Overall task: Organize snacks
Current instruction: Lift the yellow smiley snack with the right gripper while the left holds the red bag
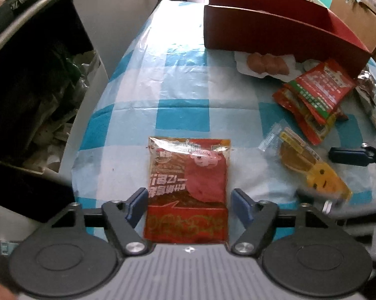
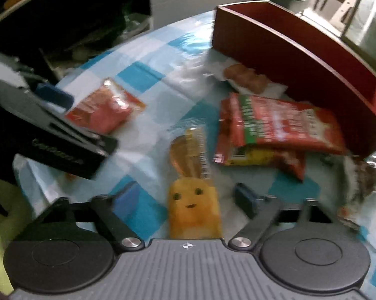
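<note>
Checked tablecloth (image 1: pixel 182 80) has bare room at centre; left table edge drops off to dark clutter. Red box (image 1: pixel 275 32) sits at the far right, walling that side. Just before it: clear pack of brown balls (image 1: pixel 266 63), then stacked red snack packets (image 1: pixel 315 95). Left gripper (image 1: pixel 188 206) wide open, jaws either side of a red snack pouch (image 1: pixel 188 182), not pinching. Right gripper (image 2: pixel 188 201) wide open around yellow rabbit-face snack (image 2: pixel 194 207), no contact seen.
</note>
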